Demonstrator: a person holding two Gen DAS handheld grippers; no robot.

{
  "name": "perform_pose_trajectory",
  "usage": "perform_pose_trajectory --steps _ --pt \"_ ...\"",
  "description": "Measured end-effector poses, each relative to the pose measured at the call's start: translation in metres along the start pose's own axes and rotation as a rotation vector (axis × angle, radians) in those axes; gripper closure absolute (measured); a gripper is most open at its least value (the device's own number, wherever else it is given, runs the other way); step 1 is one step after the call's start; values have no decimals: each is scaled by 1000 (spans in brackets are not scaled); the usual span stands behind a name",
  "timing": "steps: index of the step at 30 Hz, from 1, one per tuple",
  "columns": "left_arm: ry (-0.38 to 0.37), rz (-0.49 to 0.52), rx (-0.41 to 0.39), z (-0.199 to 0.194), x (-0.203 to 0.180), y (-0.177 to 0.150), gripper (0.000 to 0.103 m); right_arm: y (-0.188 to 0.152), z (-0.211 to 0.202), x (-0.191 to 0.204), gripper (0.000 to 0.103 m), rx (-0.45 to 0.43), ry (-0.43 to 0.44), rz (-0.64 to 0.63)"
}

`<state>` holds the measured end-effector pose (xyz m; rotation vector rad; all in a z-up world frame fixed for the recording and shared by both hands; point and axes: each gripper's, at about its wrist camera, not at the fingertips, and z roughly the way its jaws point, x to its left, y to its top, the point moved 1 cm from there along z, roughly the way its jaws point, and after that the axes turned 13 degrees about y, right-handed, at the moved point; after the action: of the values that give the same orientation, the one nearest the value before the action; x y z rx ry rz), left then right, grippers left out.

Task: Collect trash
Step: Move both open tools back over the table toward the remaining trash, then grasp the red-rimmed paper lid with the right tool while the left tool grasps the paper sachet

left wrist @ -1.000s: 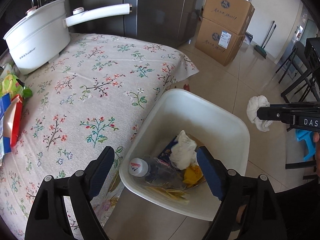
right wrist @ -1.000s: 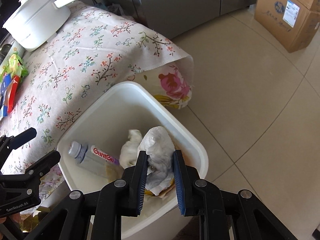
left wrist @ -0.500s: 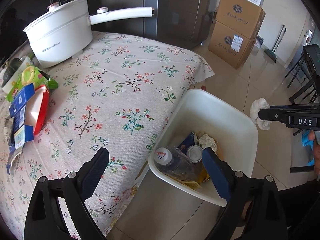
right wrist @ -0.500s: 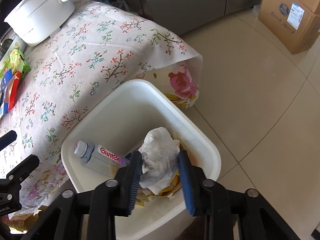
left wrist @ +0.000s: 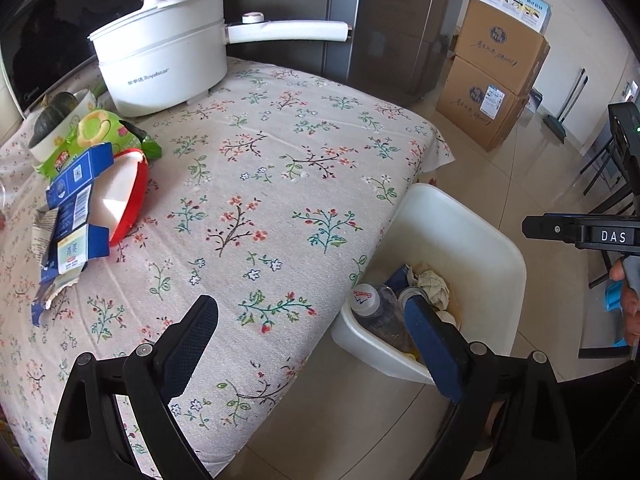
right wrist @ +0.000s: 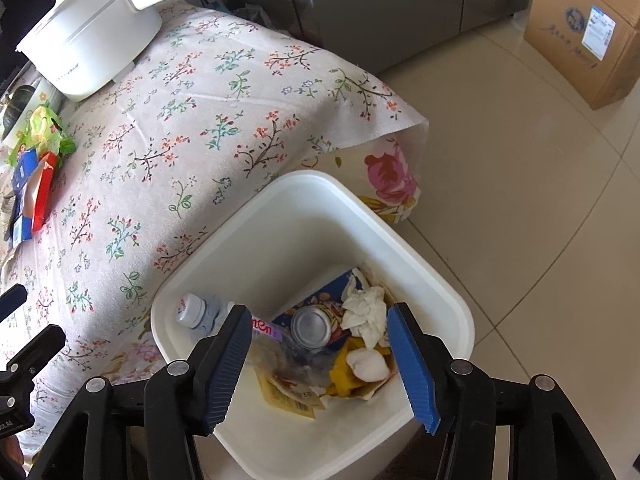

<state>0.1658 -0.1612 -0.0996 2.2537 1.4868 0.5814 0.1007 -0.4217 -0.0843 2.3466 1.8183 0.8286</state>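
A white bin stands on the floor against the table's edge. It holds a plastic bottle, a can, a crumpled tissue, a white wad and yellow wrappers. My right gripper hangs open over the bin with nothing between its fingers. My left gripper is open above the table's near edge, beside the bin. At the table's left lie torn blue carton pieces, a red-rimmed white lid and a green snack bag.
A white pot with a long handle sits at the back of the floral tablecloth. A small pumpkin in a bowl is at the far left. Cardboard boxes and dark chairs stand on the tiled floor.
My right gripper opened and let go of the white wad, which now lies in the bin. My left gripper swung left, from over the bin toward the table.
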Motion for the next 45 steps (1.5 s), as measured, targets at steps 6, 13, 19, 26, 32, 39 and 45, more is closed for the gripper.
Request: perform_pose_trajectory --steps 6,13,19,26,32,39,45 --pt "35 -35 0 -5 29 -1 7 10 3 26 38 0 2 -53" --pt "85 -128 -1 -9 86 0 7 24 14 58 33 3 -1 -119" --pt "146 -240 4 -4 148 2 7 36 31 85 32 13 -3 -156" --pt "242 -330 0 15 230 3 7 57 58 123 31 32 14 -204" --pt "235 -363 -4 50 276 8 8 79 87 156 31 24 62 -187" --pt "158 -439 5 96 301 16 25 96 127 202 31 11 135 -174" --pt "113 -469 22 120 311 13 52 99 165 236 31 -9 228 -160"
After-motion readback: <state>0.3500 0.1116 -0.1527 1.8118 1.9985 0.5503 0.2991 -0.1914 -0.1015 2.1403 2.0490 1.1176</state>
